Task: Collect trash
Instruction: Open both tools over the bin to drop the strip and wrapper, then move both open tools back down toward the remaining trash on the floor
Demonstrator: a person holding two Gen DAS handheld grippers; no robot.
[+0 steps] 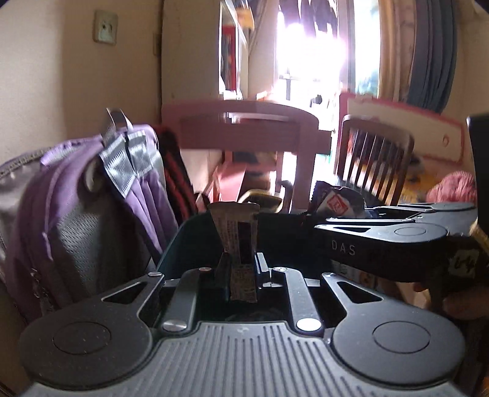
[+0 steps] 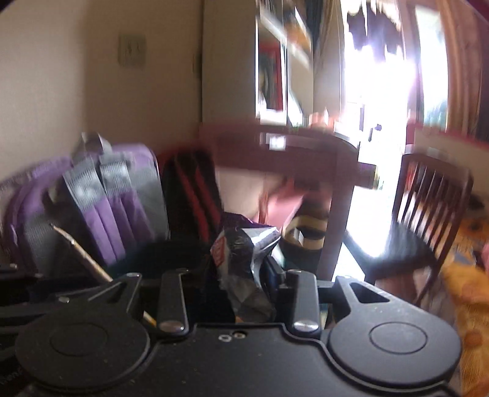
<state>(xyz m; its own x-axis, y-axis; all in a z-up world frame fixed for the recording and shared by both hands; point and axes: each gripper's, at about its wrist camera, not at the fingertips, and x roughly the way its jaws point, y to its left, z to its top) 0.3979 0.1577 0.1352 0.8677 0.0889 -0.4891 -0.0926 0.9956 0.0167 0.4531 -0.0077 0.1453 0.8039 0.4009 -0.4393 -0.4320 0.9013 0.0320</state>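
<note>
Purple backpack (image 1: 73, 195): matt woven cloth, mesh panel. Table (image 1: 238, 113): glossy wood. Crumpled wrapper (image 2: 247, 253): shiny foil.

Cream wall (image 1: 61, 91) ahead of me, with a pale wall plate (image 1: 105, 27) high on it. A purple backpack (image 1: 76, 195) leans against that wall, a black and red striped bag (image 1: 177, 171) beside it. Past them stands a dark red-brown wooden table (image 1: 244, 122), and to its right a slat-backed wooden chair (image 1: 373, 158). Hard daylight pours through the window (image 1: 311, 49) behind, washing out that corner. Orange patterned covering (image 2: 470, 293) lies low on the right.
</note>
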